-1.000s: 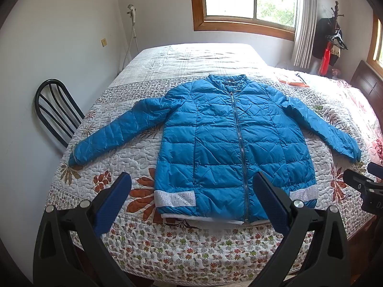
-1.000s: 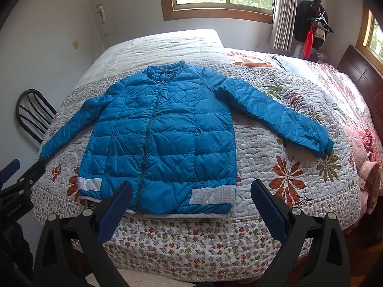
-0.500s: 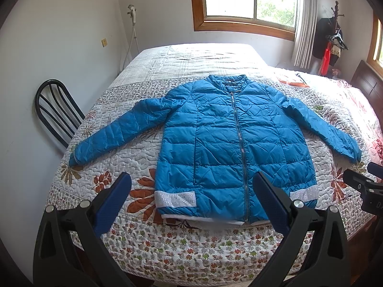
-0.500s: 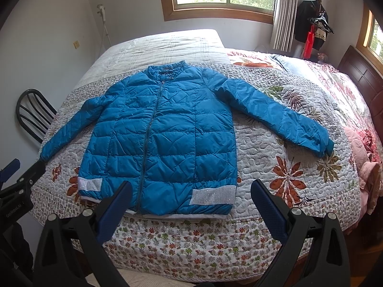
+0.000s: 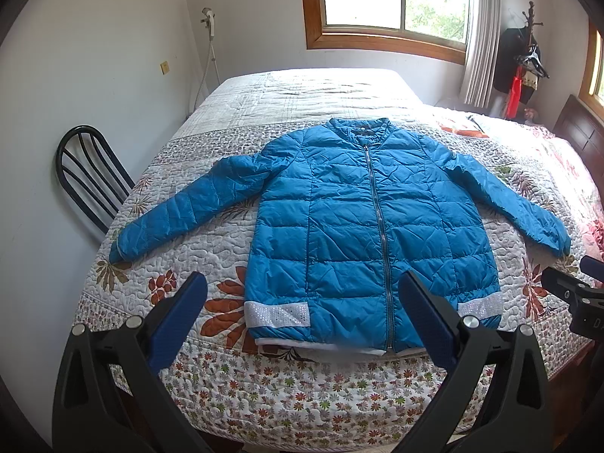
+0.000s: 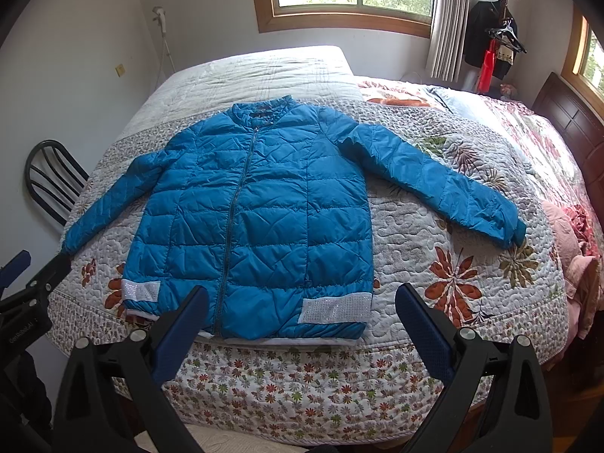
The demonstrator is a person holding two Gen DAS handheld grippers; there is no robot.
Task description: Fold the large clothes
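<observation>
We found the jacket (image 5: pixel 362 226) lying flat on the bed (image 5: pixel 264 385), ahead of both tools, collar away, hem nearest, sleeves spread sideways. The left tool (image 5: pixel 302 317) and right tool (image 6: pixel 302 317) stood wide and empty, each nearer its own sleeve.

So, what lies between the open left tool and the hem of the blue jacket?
Only the flowered quilt over the bed's edge; the left wrist view shows it bare between the left tool and the blue jacket.

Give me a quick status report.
Left gripper and right gripper open, empty. Blue jacket flat on bed, zipped, sleeves spread. Nothing blocking.
</observation>
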